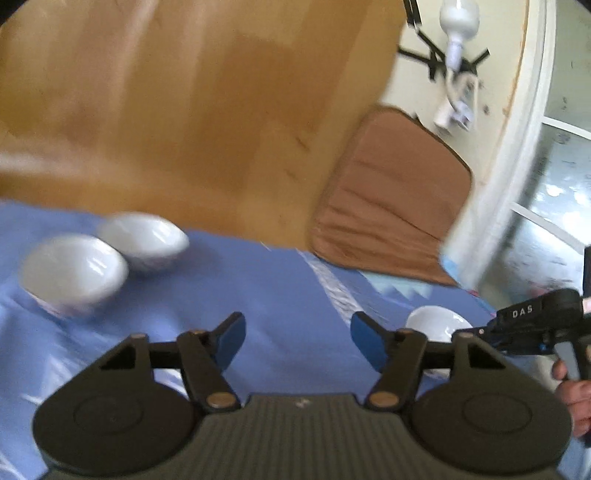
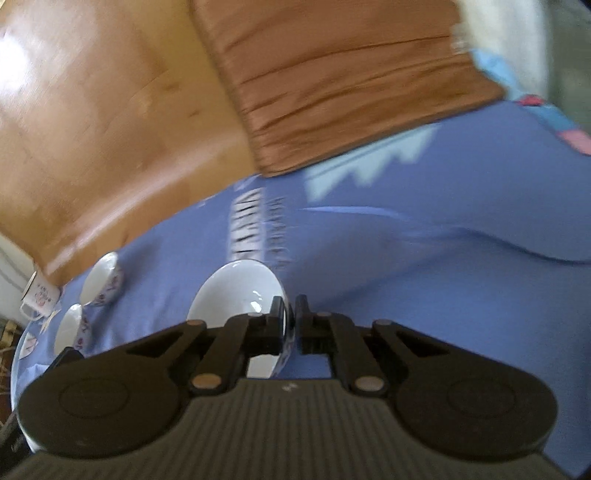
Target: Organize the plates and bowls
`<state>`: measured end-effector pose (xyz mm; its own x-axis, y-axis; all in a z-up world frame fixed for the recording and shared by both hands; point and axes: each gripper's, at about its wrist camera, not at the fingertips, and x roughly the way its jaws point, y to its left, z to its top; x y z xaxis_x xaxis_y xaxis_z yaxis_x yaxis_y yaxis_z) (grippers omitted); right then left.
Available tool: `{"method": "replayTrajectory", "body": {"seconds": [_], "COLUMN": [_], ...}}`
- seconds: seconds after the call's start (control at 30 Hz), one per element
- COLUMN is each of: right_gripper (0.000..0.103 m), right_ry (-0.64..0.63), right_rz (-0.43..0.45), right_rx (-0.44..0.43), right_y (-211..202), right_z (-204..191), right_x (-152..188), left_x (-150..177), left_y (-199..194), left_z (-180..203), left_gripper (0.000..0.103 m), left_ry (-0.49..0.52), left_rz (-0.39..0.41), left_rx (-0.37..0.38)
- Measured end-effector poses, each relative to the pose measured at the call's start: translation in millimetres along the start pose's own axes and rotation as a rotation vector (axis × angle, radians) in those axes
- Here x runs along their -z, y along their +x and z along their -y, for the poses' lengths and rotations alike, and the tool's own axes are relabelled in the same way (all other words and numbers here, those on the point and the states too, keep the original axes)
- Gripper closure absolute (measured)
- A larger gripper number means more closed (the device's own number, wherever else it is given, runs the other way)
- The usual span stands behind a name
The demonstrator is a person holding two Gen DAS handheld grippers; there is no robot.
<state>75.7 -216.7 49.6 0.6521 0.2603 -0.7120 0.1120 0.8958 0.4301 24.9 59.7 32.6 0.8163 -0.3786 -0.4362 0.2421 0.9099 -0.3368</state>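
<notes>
My left gripper is open and empty above the blue cloth. Two white bowls sit side by side on the cloth at the far left of it. My right gripper is shut on the rim of a third white bowl, holding it tilted over the cloth. That bowl and the right gripper's body also show at the right of the left wrist view. The two other bowls lie at the left in the right wrist view.
A brown cushion and a wooden board rise behind the cloth. A patterned cup stands at the far left edge. A white lamp and a door frame are at the right.
</notes>
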Motion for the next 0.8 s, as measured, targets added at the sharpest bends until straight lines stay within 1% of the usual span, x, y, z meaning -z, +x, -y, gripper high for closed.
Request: {"method": "replayTrajectory", "body": {"seconds": [0.1, 0.2, 0.3, 0.37, 0.43, 0.53, 0.63, 0.67, 0.73, 0.77, 0.8], "right_gripper": [0.095, 0.095, 0.095, 0.091, 0.09, 0.09, 0.087, 0.086, 0.082, 0.081, 0.081], "right_ry": [0.03, 0.061, 0.053, 0.034, -0.006, -0.04, -0.061, -0.073, -0.099, -0.104, -0.105], "right_rz": [0.034, 0.055, 0.087, 0.092, 0.095, 0.122, 0.197, 0.209, 0.214, 0.214, 0.212], "right_rx": [0.045, 0.09, 0.141, 0.163, 0.191, 0.198, 0.201, 0.199, 0.194, 0.193, 0.193], "right_y": [-17.8, -25.8, -28.4, -25.0, -20.4, -22.0, -41.3, -45.3, -50.8, -52.6, -54.0], "right_z": [23.2, 43.9, 56.1, 61.0, 60.9, 58.2, 61.7, 62.6, 62.1, 63.2, 65.3], "right_x": [2.1, -1.2, -3.1, -2.0, 2.5, 7.9, 9.5, 9.5, 9.1, 8.9, 8.8], "left_x": [0.9, 7.4, 14.8, 17.6, 19.0, 18.8, 14.3, 11.8, 8.5, 7.7, 7.2], "left_y": [11.8, 21.2, 29.0, 35.1, 40.2, 47.5, 58.6, 64.5, 79.1, 86.9, 95.1], "left_z": [21.2, 46.6, 62.6, 70.1, 78.0, 93.0, 109.1, 114.4, 126.0, 131.5, 136.0], "left_gripper": [0.042, 0.042, 0.042, 0.042, 0.042, 0.042, 0.042, 0.042, 0.042, 0.042, 0.046], "left_ry": [0.008, 0.06, 0.089, 0.086, 0.083, 0.089, 0.071, 0.062, 0.04, 0.031, 0.024], "left_rz": [-0.04, -0.058, -0.087, -0.115, -0.141, -0.177, -0.223, -0.243, -0.28, -0.299, -0.32], "left_rx": [0.046, 0.064, 0.074, 0.084, 0.097, 0.107, 0.151, 0.165, 0.191, 0.188, 0.182]}}
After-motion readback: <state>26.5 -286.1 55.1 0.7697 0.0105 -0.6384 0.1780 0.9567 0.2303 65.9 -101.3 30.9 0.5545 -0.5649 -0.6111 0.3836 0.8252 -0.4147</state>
